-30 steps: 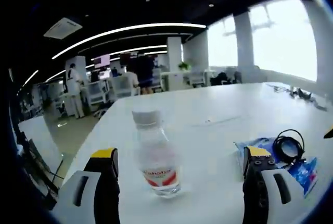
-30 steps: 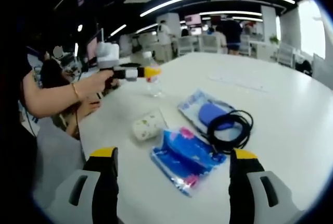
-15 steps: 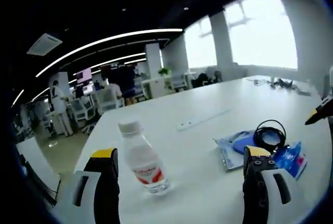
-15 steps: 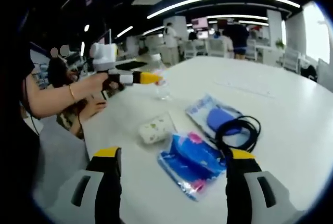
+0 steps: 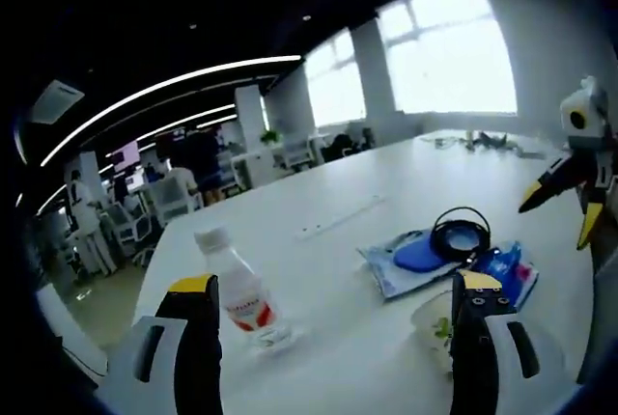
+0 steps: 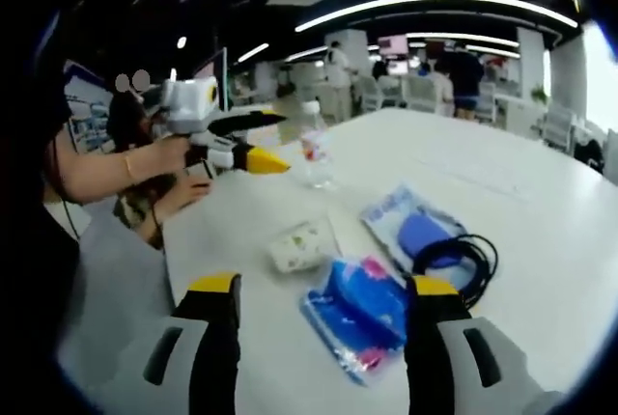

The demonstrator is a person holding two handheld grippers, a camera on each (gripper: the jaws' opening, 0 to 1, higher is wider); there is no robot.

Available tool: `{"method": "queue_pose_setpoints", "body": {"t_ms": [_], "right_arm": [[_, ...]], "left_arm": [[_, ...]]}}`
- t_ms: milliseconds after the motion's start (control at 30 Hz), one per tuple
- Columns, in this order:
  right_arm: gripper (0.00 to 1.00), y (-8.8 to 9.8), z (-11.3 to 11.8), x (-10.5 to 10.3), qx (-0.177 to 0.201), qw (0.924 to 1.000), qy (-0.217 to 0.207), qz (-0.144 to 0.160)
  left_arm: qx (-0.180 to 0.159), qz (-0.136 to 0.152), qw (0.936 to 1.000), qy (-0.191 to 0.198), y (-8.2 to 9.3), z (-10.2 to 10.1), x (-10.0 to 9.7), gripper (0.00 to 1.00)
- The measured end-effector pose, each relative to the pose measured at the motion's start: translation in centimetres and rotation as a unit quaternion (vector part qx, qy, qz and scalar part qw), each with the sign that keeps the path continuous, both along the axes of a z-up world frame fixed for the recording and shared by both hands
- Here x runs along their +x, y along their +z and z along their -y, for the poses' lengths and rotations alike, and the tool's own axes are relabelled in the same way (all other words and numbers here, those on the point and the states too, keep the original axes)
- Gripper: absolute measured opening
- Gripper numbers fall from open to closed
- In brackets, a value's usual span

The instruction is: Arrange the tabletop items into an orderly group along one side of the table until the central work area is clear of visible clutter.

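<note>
A clear water bottle point(image 5: 241, 297) with a red label stands on the white table point(image 5: 338, 357), just inside my left jaw. My left gripper point(image 5: 335, 285) is open and holds nothing. It also shows in the right gripper view, in a person's hand, as the left gripper point(image 6: 268, 140), a little short of the bottle point(image 6: 314, 150). My right gripper point(image 6: 325, 288) is open, with a blue packet point(image 6: 359, 311) lying between its jaws. A paper cup point(image 6: 301, 244) lies on its side beyond it. A pouch with a blue mouse point(image 6: 413, 232) and a black cable coil point(image 6: 462, 262) sit to the right.
In the left gripper view the pouch point(image 5: 417, 256), the cable coil point(image 5: 459, 236), the blue packet point(image 5: 507, 270) and the cup point(image 5: 433, 323) cluster at the right, with the right gripper point(image 5: 570, 183) hovering open beyond them. Office desks and people stand behind the table.
The left gripper view has swung right, so the bottle now sits by the left jaw and the right gripper has come into sight. The left gripper has drawn back from the bottle.
</note>
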State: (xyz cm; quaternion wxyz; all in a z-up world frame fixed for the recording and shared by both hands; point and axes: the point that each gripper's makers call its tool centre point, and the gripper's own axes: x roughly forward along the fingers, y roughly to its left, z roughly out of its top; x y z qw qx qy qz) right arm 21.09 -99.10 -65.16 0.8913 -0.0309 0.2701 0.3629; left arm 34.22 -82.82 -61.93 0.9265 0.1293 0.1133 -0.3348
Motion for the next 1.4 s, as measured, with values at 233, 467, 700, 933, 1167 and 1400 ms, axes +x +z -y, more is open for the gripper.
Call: {"method": "queue_pose_setpoints", "body": {"t_ms": [233, 467, 700, 933, 1167, 1400], "right_arm": [[0.6, 0.1, -0.8, 0.3, -0.011, 0.9996, 0.024, 0.01], [0.56, -0.1, -1.5, 1.0, -0.017, 0.9988, 0.043, 0.015], [0.54, -0.1, -2.4, 1.8, -0.022, 0.9975, 0.062, 0.027], [0.5, -0.5, -3.4, 2.6, -0.019, 0.9963, 0.079, 0.028], [0.47, -1.6, -4.1, 3.3, -0.019, 0.9959, 0.087, 0.018], [0.44, -2.3, -4.9, 4.0, -0.006, 0.9951, 0.098, 0.011]], "left_arm": [[0.005, -0.01, 0.9997, -0.023, 0.1, 0.2, -1.8, 1.0], [0.016, -0.02, 0.998, -0.058, -0.2, 0.4, -3.5, 1.0], [0.007, -0.017, 0.9967, -0.079, 0.0, 1.2, -4.9, 1.0], [0.009, -0.029, 0.9962, -0.082, -0.7, 1.0, -5.8, 1.0], [-0.005, -0.042, 0.9964, -0.073, -1.0, 0.7, -6.4, 1.0], [-0.01, -0.055, 0.9957, -0.075, -1.3, 1.0, -7.3, 1.0]]}}
